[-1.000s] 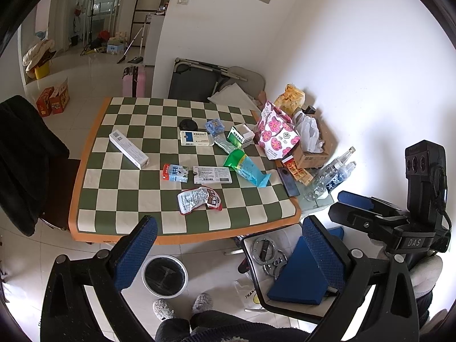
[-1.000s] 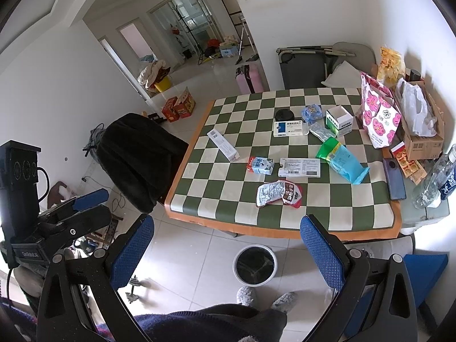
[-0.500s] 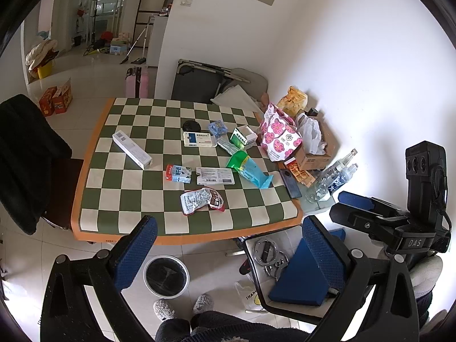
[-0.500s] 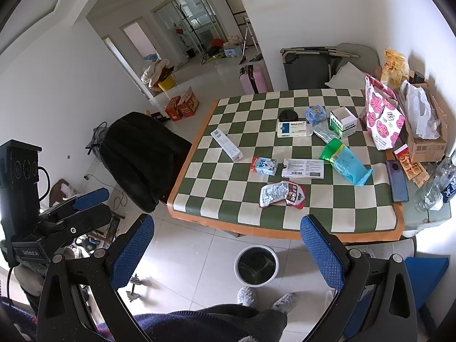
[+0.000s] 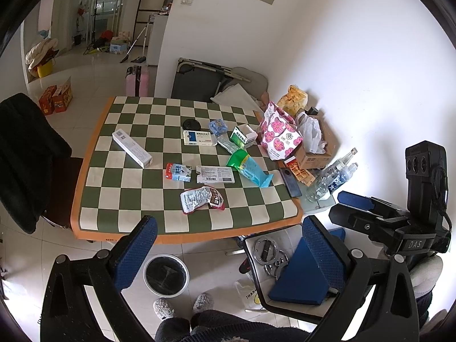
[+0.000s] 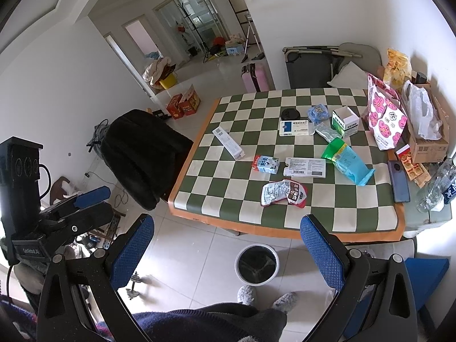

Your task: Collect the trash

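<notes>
From my left wrist camera, my left gripper (image 5: 228, 245) has its blue-padded fingers spread wide, with nothing between them. Below it stands the round bin with a black liner (image 5: 166, 275) on the tiled floor, just in front of the near edge of the green-and-cream checkered table (image 5: 136, 216). The trash lies on the table: a crumpled silver-and-red snack wrapper (image 5: 201, 198) nearest to me, a flat white printed packet (image 5: 215, 174) behind it, a small blue-and-red carton (image 5: 178, 172) beside that, and a green-and-blue plastic pouch (image 5: 250, 167) to the right. This view also shows my other tool at the right side and a blue-seated stool (image 5: 299, 279) with metal rings on it.

From my right wrist camera, my right gripper (image 6: 226, 248) is also held wide apart and carries nothing. Here a long white box (image 6: 228, 143) and a black coat on a chair (image 6: 142, 154) are seen more clearly, and my left tool shows at the left side; I think its fingers are apart, but the angle is poor. The stool is mostly hidden here.
</notes>
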The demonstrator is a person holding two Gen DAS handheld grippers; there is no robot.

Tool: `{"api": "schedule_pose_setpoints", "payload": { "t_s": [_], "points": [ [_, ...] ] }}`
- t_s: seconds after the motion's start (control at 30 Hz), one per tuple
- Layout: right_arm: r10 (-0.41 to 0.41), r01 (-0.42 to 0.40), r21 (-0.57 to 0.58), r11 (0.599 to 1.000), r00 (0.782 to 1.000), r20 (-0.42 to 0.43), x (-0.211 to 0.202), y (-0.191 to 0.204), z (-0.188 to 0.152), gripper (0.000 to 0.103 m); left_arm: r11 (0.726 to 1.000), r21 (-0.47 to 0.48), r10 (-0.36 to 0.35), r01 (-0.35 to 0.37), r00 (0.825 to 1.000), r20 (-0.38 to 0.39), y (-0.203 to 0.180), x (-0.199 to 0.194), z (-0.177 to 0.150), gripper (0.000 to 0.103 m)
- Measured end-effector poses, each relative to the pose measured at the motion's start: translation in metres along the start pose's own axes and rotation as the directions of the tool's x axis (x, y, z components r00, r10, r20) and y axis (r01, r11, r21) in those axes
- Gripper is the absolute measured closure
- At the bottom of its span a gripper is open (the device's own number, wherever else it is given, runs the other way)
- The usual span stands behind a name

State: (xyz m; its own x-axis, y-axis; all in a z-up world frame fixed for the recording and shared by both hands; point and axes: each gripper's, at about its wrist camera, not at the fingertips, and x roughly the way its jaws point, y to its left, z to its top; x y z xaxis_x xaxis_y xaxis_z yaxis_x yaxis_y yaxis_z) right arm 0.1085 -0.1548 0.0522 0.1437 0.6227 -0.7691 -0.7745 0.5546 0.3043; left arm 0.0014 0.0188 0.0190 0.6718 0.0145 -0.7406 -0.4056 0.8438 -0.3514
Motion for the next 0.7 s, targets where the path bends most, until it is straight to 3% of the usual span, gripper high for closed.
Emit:
{"api": "schedule_pose_setpoints", "payload": {
  "t_s": [0.7],
  "points": [
    [0.002,-0.002,-0.005,1.000,1.000,0.004,0.0002,0.0014,-0.0009,0.000,1.000,0.000,0.005,-0.005,1.000,0.002,0.0036,-0.0014,-0.0064,0.000]
  ]
}}
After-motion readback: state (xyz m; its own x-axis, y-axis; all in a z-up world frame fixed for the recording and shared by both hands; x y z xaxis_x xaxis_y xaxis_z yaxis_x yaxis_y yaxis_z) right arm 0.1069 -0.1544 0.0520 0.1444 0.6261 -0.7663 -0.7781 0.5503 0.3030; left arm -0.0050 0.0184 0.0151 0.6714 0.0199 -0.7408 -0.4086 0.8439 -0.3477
